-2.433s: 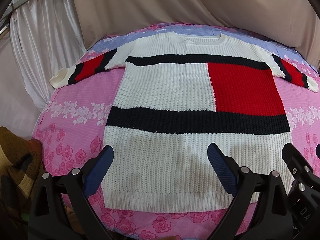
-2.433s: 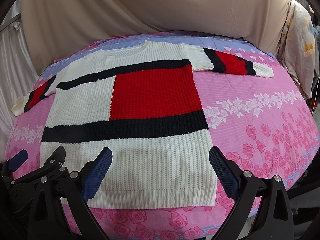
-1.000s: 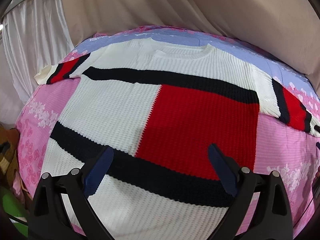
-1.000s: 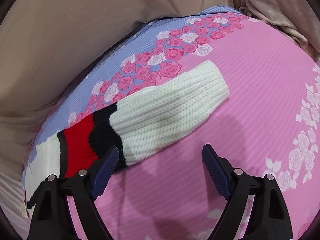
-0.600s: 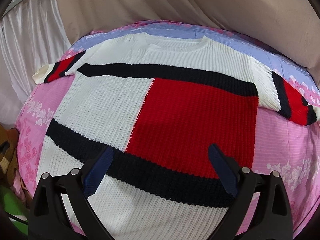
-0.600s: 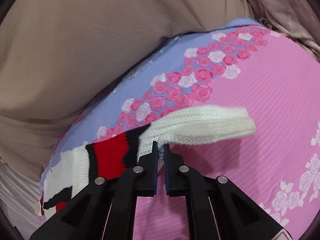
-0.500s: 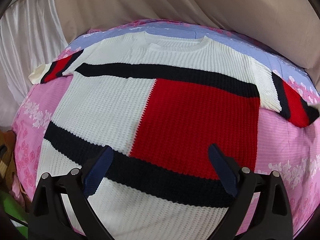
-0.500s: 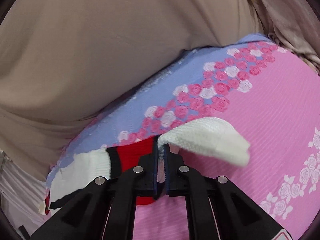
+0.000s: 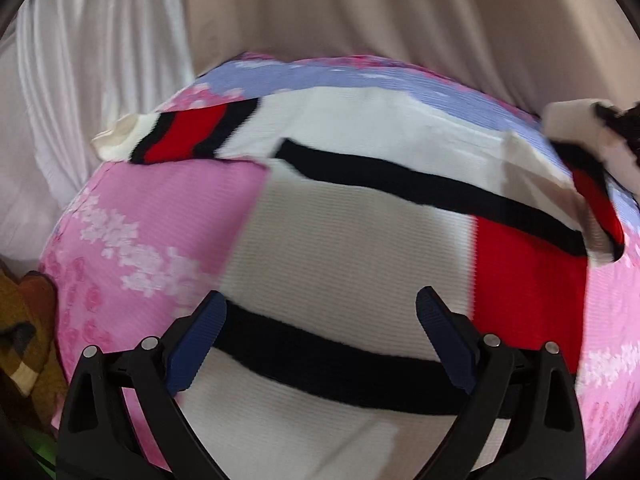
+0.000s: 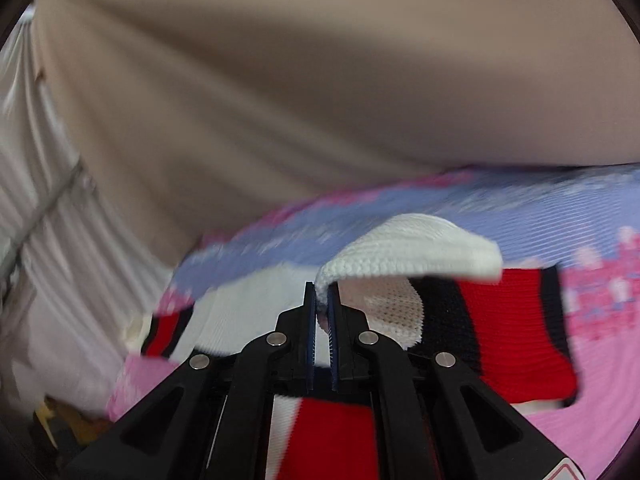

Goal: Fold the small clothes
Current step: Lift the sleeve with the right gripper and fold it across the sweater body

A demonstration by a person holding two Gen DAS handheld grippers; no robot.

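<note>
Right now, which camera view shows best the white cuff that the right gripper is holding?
The right wrist view: the white cuff fills the middle, pinched between the shut fingers of the right gripper. The left wrist view shows it only as a small blurred patch at the right edge, above the sweater.

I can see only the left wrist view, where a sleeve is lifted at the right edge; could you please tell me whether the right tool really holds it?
Observer: Yes. The right tool is shut on the white cuff of that sleeve. Its jaws have just been closing, and the knit sits between them.
Operator: Thank you. How does the cuff lie?
Observer: It curls over to the right of the tool, above the red band of the same sleeve.
Operator: And what shows under the tool?
Observer: The red panel of the sweater's body shows just below it, between the tool's arms.
</note>
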